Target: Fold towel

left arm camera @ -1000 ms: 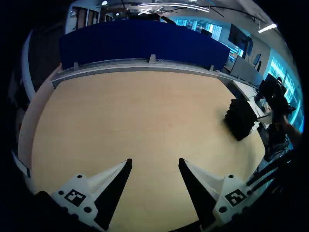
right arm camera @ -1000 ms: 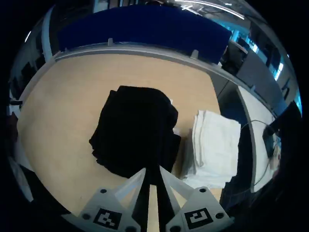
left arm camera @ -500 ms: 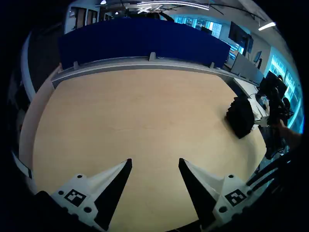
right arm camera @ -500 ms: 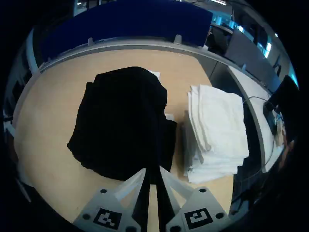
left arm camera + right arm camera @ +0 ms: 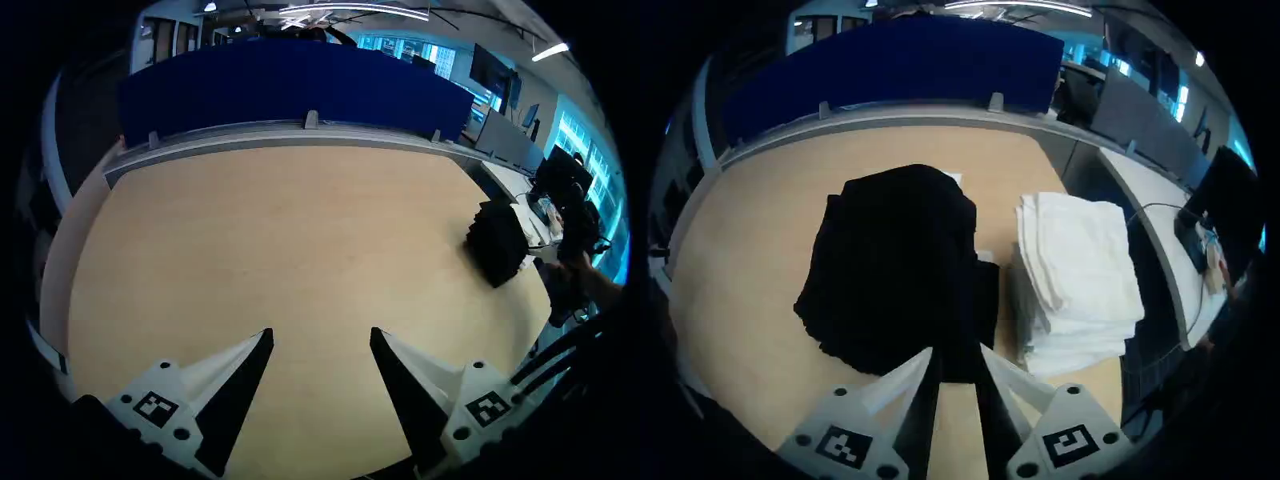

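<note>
On the desk, black towels beside white towels
Over bare wood the left gripper gapes wide; the right gripper, narrowly parted, straddles the black towels' edge, grip unclear.

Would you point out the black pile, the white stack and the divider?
black pile (image 5: 888, 272), right gripper view, top middle
white stack (image 5: 1080, 268), right gripper view, top towel
divider (image 5: 296, 84), left gripper view, blue panel's middle

On the table: one black towel pile and one white towel stack, two piles in all. Along the table's far edge: one blue partition. Over the table's near edge: two grippers, left gripper and right gripper.
</note>
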